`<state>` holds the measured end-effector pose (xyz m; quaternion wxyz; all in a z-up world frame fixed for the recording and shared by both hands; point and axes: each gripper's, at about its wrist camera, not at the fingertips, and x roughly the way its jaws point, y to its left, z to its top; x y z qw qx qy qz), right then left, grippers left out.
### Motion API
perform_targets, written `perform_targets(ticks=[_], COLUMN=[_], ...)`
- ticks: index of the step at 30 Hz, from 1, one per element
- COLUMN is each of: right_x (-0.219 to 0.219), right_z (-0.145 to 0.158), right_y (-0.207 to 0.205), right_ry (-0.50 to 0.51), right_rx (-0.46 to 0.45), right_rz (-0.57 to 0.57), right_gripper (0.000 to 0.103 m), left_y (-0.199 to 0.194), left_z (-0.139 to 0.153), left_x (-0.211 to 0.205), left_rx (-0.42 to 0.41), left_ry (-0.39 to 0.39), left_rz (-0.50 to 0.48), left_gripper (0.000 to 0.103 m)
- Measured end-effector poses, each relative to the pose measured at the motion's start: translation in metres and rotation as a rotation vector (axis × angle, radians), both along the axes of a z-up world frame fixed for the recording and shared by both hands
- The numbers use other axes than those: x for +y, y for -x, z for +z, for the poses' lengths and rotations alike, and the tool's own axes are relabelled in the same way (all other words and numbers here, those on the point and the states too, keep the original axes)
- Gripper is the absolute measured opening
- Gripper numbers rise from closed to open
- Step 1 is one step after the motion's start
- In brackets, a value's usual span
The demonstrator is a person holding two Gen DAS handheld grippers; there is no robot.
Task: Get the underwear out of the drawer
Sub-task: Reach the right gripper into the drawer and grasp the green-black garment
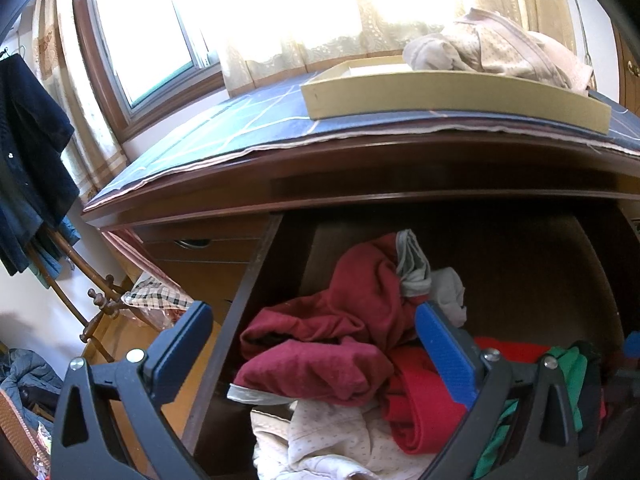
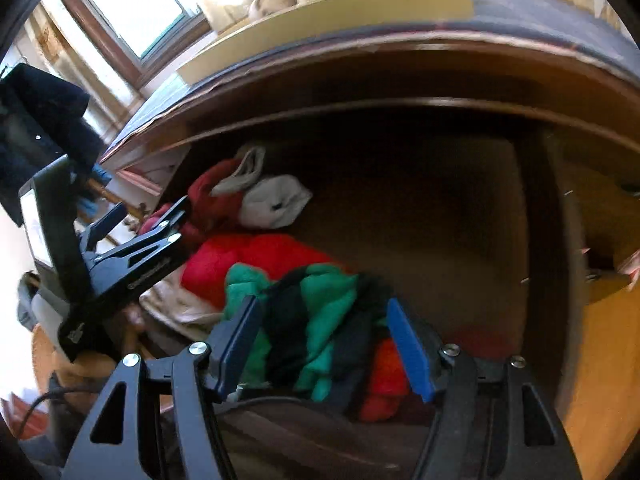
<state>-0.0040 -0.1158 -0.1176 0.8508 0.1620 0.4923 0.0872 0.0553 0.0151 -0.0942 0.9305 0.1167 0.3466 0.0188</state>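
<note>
Right gripper (image 2: 324,344), jaws spread and holding nothing, poised over a green-and-black striped garment (image 2: 316,320) near the front edge of the open drawer (image 2: 460,216). Left gripper (image 1: 316,344), jaws spread wide and empty, straddling the drawer's left wall above maroon underwear (image 1: 332,344). Red (image 2: 256,256) and white (image 1: 332,440) pieces lie alongside. On the dresser top, a shallow box (image 1: 440,96) holds beige garments (image 1: 492,48).

Shallow cardboard tray (image 1: 440,94) on blue checked cloth (image 1: 224,128), bright window (image 1: 144,40), dark garments (image 1: 32,152) on wooden rack (image 1: 86,276)
</note>
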Motion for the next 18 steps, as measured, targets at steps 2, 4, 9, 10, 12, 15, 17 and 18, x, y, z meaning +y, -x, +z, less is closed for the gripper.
perform_targets(ticks=[2,4,9,10,12,15,17,18], right_x=[0.009,0.02,0.035,0.037,0.041,0.048,0.054,0.058], right_z=[-0.005,-0.012,-0.029,-0.032,-0.036,-0.044,-0.048,-0.05], right_y=[-0.004,-0.011,-0.027,-0.029,-0.035,-0.045,-0.05,-0.053], right_ry=[-0.016,-0.005,0.026,0.041,0.063,0.068,0.094,0.111], right_rx=[0.033,0.076,0.156,0.172,0.195,0.249,0.277,0.288], right_rz=[0.035,0.053,0.073,0.07,0.072,0.088,0.1,0.106], right_gripper=[0.068,0.068,0.068,0.068,0.068,0.079,0.081,0.084], left_y=[0.0,0.0,0.0,0.0,0.0,0.0,0.0,0.0], left_z=[0.0,0.0,0.001,0.001,0.001,0.001,0.001,0.001], left_x=[0.0,0.0,0.001,0.001,0.001,0.001,0.001,0.001], left_rx=[0.0,0.001,-0.003,-0.003,-0.004,-0.003,-0.005,-0.005], left_ry=[0.001,0.001,0.004,0.004,0.005,0.005,0.005,0.005], left_rz=[0.0,0.0,-0.003,-0.003,-0.003,-0.002,-0.004,-0.003], left_gripper=[0.103,0.103,0.103,0.103,0.103,0.103,0.103,0.103])
